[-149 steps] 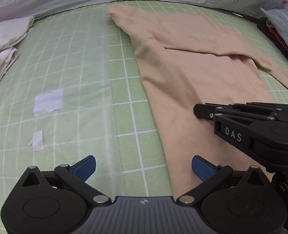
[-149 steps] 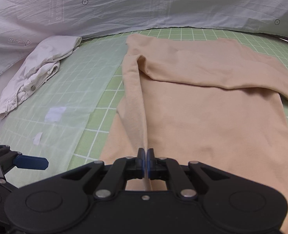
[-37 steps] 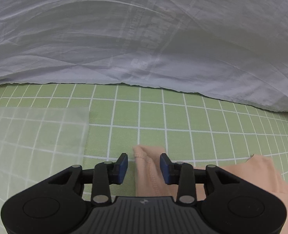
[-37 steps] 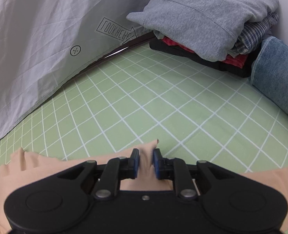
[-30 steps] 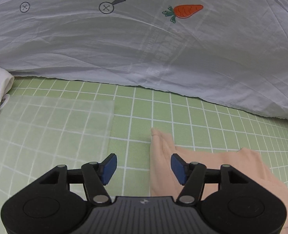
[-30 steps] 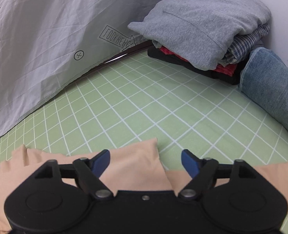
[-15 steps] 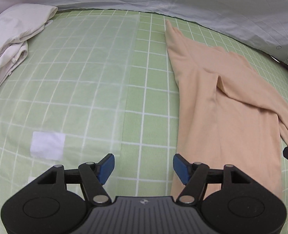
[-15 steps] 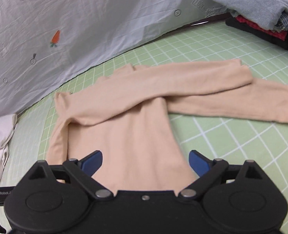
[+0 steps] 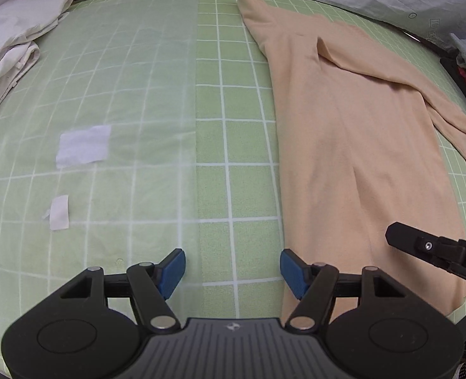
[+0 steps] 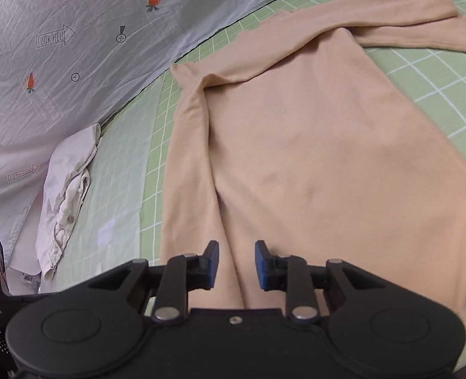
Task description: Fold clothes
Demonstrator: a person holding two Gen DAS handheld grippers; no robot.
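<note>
- While the long peach knit top (image 10: pixel 311 158) lies flat on the green gridded tabletop (image 9: pixel 233 101), its sleeves cross at the far end.
- Left tool (image 9: pixel 231 268) hovers with jaws wide, empty, at the top's near left edge.
- Right tool (image 10: pixel 235 265) has jaws closing over the top's near hem, pads not pressing it.
- Crumpled white garment (image 9: pixel 11 41) sits far left.

A green grid mat (image 9: pixel 226 145) carries a peach sweater (image 9: pixel 353 145), a crumpled white garment (image 9: pixel 8 41) and a translucent sheet (image 9: pixel 122 94)
</note>
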